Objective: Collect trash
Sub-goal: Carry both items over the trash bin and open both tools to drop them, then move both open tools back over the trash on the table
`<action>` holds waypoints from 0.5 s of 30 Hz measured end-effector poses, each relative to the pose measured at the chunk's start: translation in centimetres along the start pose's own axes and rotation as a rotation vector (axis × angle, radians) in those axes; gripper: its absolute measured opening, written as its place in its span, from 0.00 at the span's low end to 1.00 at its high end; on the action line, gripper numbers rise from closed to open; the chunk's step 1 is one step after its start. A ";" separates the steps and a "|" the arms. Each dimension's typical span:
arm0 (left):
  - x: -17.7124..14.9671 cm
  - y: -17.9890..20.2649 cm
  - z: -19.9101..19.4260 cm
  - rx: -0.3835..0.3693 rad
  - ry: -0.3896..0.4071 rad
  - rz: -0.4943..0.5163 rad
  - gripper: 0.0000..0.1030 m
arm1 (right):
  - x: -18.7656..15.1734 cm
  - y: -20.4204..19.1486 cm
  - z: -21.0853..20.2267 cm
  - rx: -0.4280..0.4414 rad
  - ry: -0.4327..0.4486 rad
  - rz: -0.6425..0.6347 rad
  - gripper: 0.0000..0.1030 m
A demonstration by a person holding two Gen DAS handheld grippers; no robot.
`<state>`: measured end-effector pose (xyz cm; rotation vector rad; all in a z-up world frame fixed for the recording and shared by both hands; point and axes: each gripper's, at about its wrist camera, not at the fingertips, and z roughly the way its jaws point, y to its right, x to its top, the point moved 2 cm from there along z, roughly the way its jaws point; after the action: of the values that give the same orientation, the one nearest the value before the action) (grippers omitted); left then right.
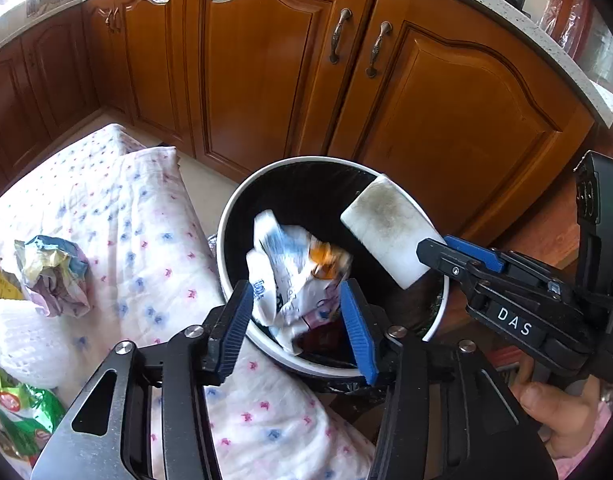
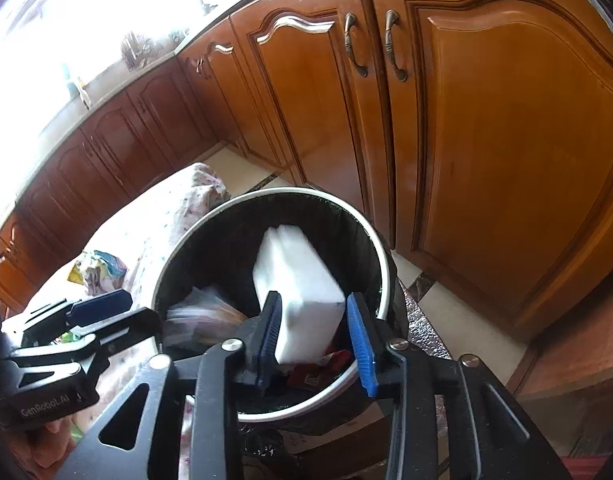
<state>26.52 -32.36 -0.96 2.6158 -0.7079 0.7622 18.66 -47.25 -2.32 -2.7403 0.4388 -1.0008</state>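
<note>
Both claws hang over the black-lined trash bin (image 1: 326, 168) so that whatever they let go falls inside: the left claw (image 1: 296, 320) stands wide open, and the crumpled printed wrapper (image 1: 290, 272) between and just beyond its fingers is blurred and touched by neither, so it is probably dropping in. The right claw (image 2: 314, 340) has the white sponge block (image 2: 298, 292) between its fingers; the left finger touches it, a gap shows at the right one, and I cannot tell whether the grip holds. More crumpled wrappers (image 1: 54, 276) lie left of the left claw on the flowered cloth (image 1: 146, 240), not yet collected.
</note>
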 end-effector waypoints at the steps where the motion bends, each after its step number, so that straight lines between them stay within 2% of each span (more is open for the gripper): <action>1: 0.0 0.0 -0.1 0.006 0.002 0.000 0.53 | 0.1 0.0 -0.1 0.003 0.008 0.005 0.41; 4: -0.4 0.1 -0.5 -0.005 0.019 -0.003 0.54 | -0.4 0.0 -1.3 0.036 0.035 0.021 0.46; 6: -1.0 -0.3 -1.1 -0.009 0.028 -0.014 0.54 | -0.9 -0.3 -2.2 0.057 0.061 0.029 0.53; 8: -1.8 -0.8 -2.1 -0.017 0.045 -0.027 0.54 | -1.8 -0.7 -3.3 0.082 0.090 0.048 0.67; 11: -3.6 -1.8 -3.8 -0.022 0.070 -0.045 0.54 | -3.1 -1.6 -4.5 0.109 0.128 0.064 0.76; 15: -6.4 -3.4 -6.2 0.002 0.104 -0.086 0.57 | -4.4 -3.6 -5.5 0.149 0.159 0.066 0.79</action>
<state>21.13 -24.51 -0.14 2.5683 -0.5623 0.8658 12.66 -42.78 0.23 -2.5098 0.4557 -1.1882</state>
